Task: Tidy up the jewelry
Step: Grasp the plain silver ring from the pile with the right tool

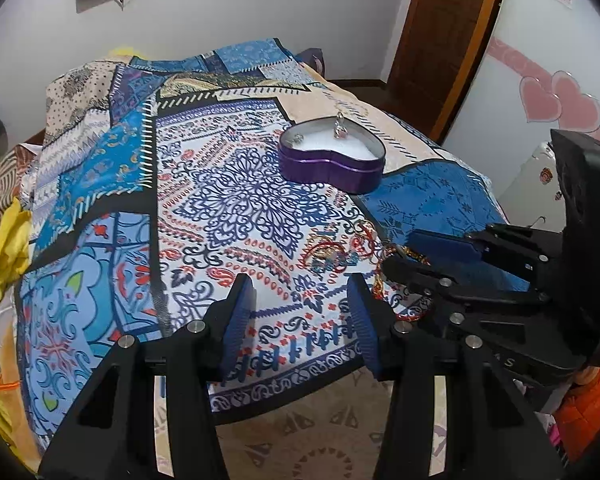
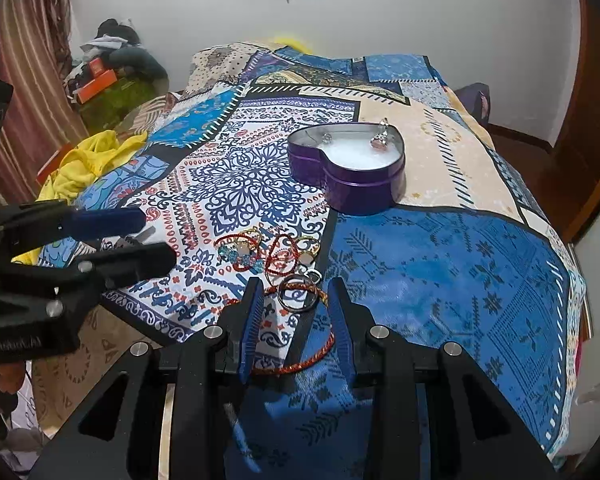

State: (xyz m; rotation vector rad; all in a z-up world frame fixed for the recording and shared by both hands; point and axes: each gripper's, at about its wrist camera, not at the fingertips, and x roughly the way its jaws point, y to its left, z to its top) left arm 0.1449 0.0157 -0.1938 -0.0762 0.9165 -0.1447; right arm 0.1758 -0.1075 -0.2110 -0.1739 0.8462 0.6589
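Jewelry is lying in a loose pile at lower centre of the right wrist view, on the patterned bedspread covering the bed; heart-shaped purple tin is sitting open above it at centre, white padding showing, two small pieces already resting inside, probably the sorting destination; right gripper is hovering just over the pile, jaws partly open and straddling a metal ring and red cord bangle, gripping nothing; left gripper is hanging at lower centre of its view, half open, empty, pile at its right.
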